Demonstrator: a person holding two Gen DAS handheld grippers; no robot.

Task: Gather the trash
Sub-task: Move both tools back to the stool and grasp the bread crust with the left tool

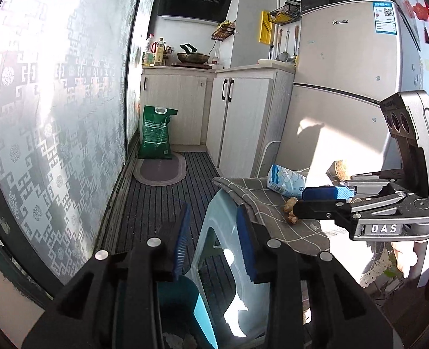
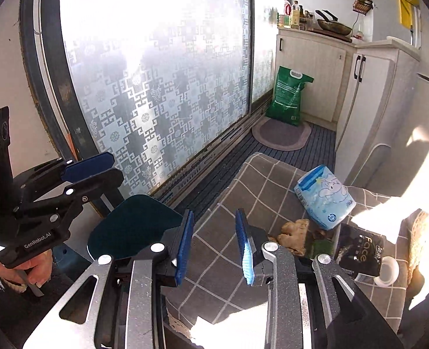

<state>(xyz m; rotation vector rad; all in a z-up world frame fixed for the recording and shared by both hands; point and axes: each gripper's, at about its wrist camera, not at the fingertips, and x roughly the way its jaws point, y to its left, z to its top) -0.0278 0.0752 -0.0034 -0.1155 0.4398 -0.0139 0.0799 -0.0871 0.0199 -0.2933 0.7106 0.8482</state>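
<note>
Green sack [image 1: 155, 132] leans against cabinet [image 1: 173, 107], wok [image 1: 193, 57] above.

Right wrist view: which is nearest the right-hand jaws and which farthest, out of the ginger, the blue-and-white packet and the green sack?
From the right gripper:
1. Ginger, just right of the jaws on the checked cloth.
2. Blue-and-white packet, beyond it, farther right.
3. Green sack, far off on the floor against the cabinet.

Harsh sun through the frosted window [image 2: 156, 67] blows out highlights (edges bend, fisheye-style), leaving hard shadows
</note>
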